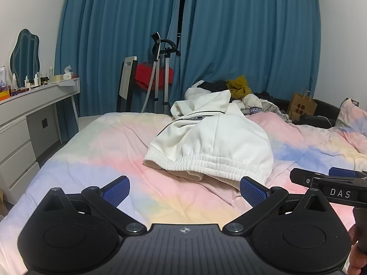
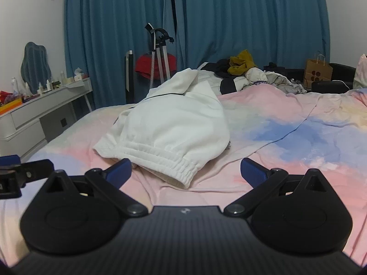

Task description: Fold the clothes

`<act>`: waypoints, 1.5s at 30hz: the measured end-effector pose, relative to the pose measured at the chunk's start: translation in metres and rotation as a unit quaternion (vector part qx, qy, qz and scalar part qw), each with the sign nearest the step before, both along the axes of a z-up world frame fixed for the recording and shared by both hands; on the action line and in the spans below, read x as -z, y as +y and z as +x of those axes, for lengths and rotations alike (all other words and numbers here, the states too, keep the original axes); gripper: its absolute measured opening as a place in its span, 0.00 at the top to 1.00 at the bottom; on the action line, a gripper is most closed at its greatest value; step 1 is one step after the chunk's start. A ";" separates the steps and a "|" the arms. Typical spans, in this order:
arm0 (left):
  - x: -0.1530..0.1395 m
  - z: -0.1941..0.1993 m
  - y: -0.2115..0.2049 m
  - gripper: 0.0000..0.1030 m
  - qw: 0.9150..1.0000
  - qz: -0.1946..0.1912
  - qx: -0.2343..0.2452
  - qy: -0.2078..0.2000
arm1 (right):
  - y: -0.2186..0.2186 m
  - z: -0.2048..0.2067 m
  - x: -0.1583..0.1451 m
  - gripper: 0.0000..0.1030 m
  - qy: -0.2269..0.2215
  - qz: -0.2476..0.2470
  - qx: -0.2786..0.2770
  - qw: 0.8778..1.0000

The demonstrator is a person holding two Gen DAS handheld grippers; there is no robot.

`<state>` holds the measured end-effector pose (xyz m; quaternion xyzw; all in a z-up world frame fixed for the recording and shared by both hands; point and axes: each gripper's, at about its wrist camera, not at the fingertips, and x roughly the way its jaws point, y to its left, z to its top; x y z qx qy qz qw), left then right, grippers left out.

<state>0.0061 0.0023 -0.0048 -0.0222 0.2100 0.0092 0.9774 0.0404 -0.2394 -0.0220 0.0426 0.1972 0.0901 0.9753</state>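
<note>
Nearest to me, my left tongs (image 1: 184,191) hang wide apart over the bedspread (image 1: 91,160), nothing between the blue pads, and my right tongs (image 2: 185,171) are spread just as wide and equally empty. The two rigs sit close side by side; the right one's frame shows at the edge of the left camera, so I judge a careless inward swing could knock them together.

Just beyond the fingertips lies the white garment (image 1: 211,142), a crumpled pair of what look like sweatpants, its ribbed elastic hem (image 2: 165,160) facing me and gaping open. The risk here, as I see it, is pinching only the top layer of that hem, or catching the soft bedspread with it, so the lift drags bedding or lets the lower layer sag. The cloth is bunched and partly doubled over, so I cannot tell where the legs run; pulling from the wrong edge could twist it further.

Farther back a pile of other clothes (image 2: 243,68) rests just behind the garment, perhaps touching it. Spreading the white piece out could sweep into that heap and tangle them.
</note>
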 end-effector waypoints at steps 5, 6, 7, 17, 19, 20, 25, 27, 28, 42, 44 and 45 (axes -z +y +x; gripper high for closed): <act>0.000 -0.001 0.000 0.00 1.000 -0.001 0.000 -0.003 | -0.003 0.001 0.002 0.00 0.005 0.014 0.000 1.000; 0.000 -0.001 0.000 0.00 1.000 -0.001 0.000 -0.004 | -0.003 0.002 0.003 0.00 0.008 0.018 -0.004 1.000; 0.000 -0.002 0.001 0.00 1.000 -0.001 -0.001 -0.005 | -0.004 0.002 0.003 0.00 0.011 0.022 -0.007 1.000; -0.003 -0.005 0.005 0.00 1.000 -0.009 -0.015 -0.013 | -0.005 0.016 0.021 0.01 0.055 0.047 -0.016 0.997; -0.004 -0.006 0.007 0.00 1.000 -0.012 -0.020 -0.013 | -0.007 0.025 0.032 0.07 0.080 0.066 -0.016 0.994; -0.004 -0.006 0.009 0.00 1.000 -0.013 -0.024 -0.013 | -0.007 0.029 0.037 0.09 0.091 0.071 -0.015 0.993; -0.004 -0.004 0.015 0.00 0.999 -0.021 -0.037 -0.009 | 0.000 0.057 0.060 0.31 0.121 0.054 0.000 0.991; -0.003 -0.003 0.018 0.00 0.999 -0.029 -0.038 -0.007 | 0.003 0.068 0.066 0.37 0.120 0.042 0.004 0.992; -0.003 -0.002 0.019 0.00 0.999 -0.033 -0.038 -0.006 | 0.003 0.075 0.068 0.40 0.120 0.044 0.005 0.992; 0.017 0.015 0.018 0.00 0.999 -0.016 -0.032 0.020 | -0.001 0.097 0.055 0.90 0.030 0.088 0.028 0.995; 0.021 0.018 0.014 0.00 0.999 -0.005 -0.026 0.020 | -0.009 0.084 0.035 0.90 0.003 0.111 0.033 0.993; 0.023 0.021 0.012 0.00 0.999 0.002 -0.024 0.021 | -0.013 0.077 0.025 0.90 -0.007 0.121 0.035 0.992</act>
